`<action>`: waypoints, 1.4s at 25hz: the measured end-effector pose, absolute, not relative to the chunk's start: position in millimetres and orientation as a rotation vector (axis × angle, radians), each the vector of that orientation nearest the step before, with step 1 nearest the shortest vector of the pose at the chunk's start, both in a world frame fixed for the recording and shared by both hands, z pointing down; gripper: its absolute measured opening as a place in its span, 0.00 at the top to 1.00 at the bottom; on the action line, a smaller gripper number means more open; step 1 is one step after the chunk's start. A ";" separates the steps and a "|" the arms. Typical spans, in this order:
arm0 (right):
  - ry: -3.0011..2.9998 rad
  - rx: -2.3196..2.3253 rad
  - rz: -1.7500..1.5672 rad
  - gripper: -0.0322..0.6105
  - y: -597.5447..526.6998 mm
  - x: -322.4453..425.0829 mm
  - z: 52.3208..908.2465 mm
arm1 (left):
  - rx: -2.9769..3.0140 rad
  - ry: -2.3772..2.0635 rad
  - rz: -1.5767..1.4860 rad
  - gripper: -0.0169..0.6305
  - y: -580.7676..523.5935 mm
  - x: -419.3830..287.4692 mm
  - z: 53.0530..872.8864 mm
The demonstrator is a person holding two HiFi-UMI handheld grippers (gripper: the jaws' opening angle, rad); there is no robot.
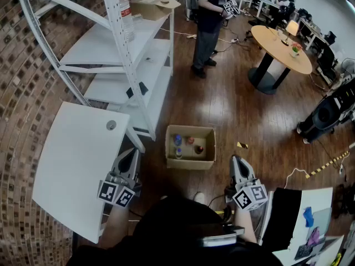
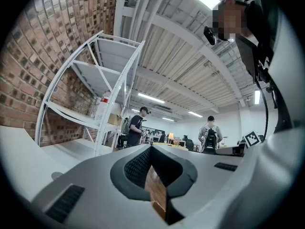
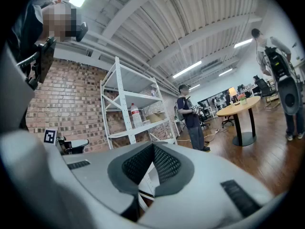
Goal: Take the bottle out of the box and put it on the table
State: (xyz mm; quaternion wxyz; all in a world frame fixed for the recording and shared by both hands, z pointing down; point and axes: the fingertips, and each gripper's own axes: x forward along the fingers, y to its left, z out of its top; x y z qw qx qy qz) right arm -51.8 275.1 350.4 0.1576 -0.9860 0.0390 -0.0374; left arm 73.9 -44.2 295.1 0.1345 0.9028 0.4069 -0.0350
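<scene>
An open cardboard box (image 1: 190, 160) stands on the wooden floor just ahead of me. Inside it are a blue-capped bottle (image 1: 178, 141), a red-topped item (image 1: 191, 141) and other small containers. A white table (image 1: 77, 159) is at my left. My left gripper (image 1: 131, 154) hovers at the table's right edge, left of the box, with its jaws together and nothing between them. My right gripper (image 1: 235, 162) hangs to the right of the box, also shut and empty. Both gripper views look level across the room: left gripper (image 2: 151, 148), right gripper (image 3: 153, 146).
A white shelf rack (image 1: 138, 54) behind the table carries a large water bottle (image 1: 126, 18) and a cardboard box (image 1: 155, 5). A person (image 1: 209, 21) stands further back. A round wooden table (image 1: 280, 46) is at the right, and papers (image 1: 310, 226) lie at the lower right.
</scene>
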 end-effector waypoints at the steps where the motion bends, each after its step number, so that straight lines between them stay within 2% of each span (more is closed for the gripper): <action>1: 0.119 -2.819 -0.114 0.94 269.1 -51.1 350.8 | 2.612 1.174 -0.092 0.98 -49.8 74.4 299.4; 9: 0.158 -2.840 -0.168 0.94 228.9 -44.6 350.7 | 2.627 1.125 -0.060 0.98 -98.2 81.2 320.1; 16: 0.240 -2.869 -0.213 0.94 225.0 -14.2 349.3 | 2.633 1.106 -0.079 0.98 -94.1 93.4 317.6; 27: 0.417 -2.913 -0.251 0.94 274.6 66.4 351.8 | 2.661 0.984 -0.122 0.98 -26.8 127.9 310.5; 35: 0.500 -2.962 -0.185 0.94 331.9 107.9 322.9 | 2.692 0.934 -0.192 0.98 30.6 163.7 289.8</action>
